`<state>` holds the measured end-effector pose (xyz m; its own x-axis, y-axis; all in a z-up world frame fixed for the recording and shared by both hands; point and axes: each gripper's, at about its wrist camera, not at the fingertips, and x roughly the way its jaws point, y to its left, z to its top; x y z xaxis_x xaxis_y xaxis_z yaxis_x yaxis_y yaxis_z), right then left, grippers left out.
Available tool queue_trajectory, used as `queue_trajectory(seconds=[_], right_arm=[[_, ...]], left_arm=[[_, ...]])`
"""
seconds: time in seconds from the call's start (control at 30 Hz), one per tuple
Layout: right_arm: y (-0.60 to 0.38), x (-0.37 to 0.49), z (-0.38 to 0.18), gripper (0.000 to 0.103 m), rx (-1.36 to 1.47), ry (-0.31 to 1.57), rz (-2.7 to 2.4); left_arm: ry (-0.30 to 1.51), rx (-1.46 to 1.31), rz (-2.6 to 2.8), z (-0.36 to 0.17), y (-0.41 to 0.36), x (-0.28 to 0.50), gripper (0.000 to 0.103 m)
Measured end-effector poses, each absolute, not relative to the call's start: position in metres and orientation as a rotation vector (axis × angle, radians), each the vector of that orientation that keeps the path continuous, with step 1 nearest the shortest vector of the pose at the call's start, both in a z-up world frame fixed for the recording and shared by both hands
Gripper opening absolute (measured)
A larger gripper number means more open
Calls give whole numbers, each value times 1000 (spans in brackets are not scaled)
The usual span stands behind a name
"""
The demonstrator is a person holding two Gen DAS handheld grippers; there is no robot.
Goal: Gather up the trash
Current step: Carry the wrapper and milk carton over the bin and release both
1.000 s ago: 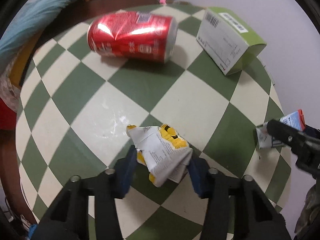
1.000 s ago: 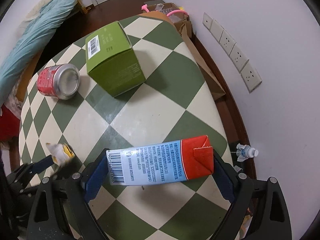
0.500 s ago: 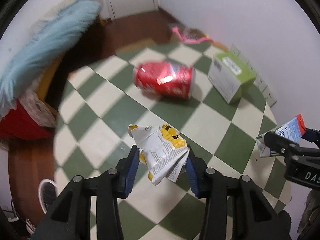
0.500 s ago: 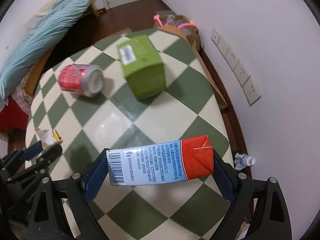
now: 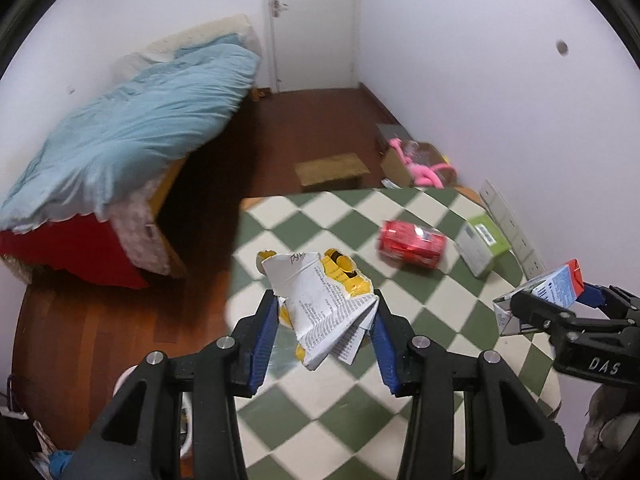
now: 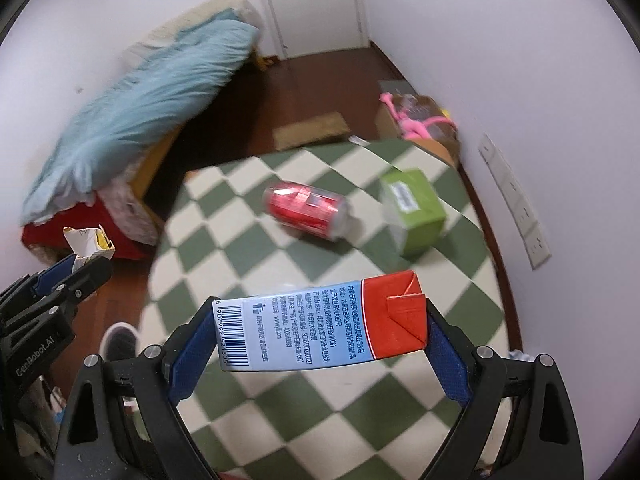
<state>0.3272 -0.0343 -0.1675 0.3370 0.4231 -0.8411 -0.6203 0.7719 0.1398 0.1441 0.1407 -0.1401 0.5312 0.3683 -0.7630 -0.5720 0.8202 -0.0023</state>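
Note:
My left gripper (image 5: 325, 332) is shut on a crumpled white and yellow wrapper (image 5: 320, 308) and holds it well above the checkered table (image 5: 320, 420). My right gripper (image 6: 316, 340) is shut on a blue and red drink carton (image 6: 320, 326), held sideways above the table. The carton also shows at the right of the left wrist view (image 5: 556, 284), and the wrapper at the left of the right wrist view (image 6: 86, 240). A red soda can (image 5: 412, 244) and a green box (image 5: 482, 246) lie on the far part of the table.
A bed with a light blue duvet (image 5: 120, 136) stands at the left. A cardboard box with a pink toy (image 5: 416, 160) and a flat brown cardboard piece (image 5: 332, 168) lie on the wood floor beyond the table. Wall sockets (image 6: 516, 200) line the right wall.
Both grippers have risen high above the table with their items still held. The can and the green box now look smaller and farther away, and more of the room shows.

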Motion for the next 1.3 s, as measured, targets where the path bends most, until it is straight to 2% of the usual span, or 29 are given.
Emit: queue_trajectory(seconds=[0.27,0.5,0.77,1.03,1.07,1.1,1.13,1.17,1.2,1.23,1.3], right_arm=[[31,254,-133,95,-206,981,835],[107,187,-141,95,-238,1017,988],[200,112,-208,95,-327,1146,1105],[282,54,-323,95,-482,1317,1130],[289,49,-335,95,-495,1340,1128],[300,42,-353,95,-512,1376,1126],[306,37,-363,95,-521,1392,1125],[313,33,-373,95,-536,1405,1124],[321,26,-385,95,-559,1419,1123],[328,22,-394,95,-571,1429,1126],[342,11,-412,95,-617,1439,1130]], left_arm=[[791,-310,700,-126,202,50,40],[834,-417,832,-158,265,-33,40],[958,-664,928,-245,339,-122,41],[1009,-992,868,-334,396,-168,45],[1017,-1014,870,-341,400,-170,47],[1026,-1033,877,-349,404,-174,53],[1031,-1041,884,-352,407,-176,66],[1035,-1052,902,-358,410,-181,75],[1031,-1056,915,-362,412,-186,90],[1028,-1058,929,-365,412,-191,95],[1040,-1061,962,-373,413,-201,95]])
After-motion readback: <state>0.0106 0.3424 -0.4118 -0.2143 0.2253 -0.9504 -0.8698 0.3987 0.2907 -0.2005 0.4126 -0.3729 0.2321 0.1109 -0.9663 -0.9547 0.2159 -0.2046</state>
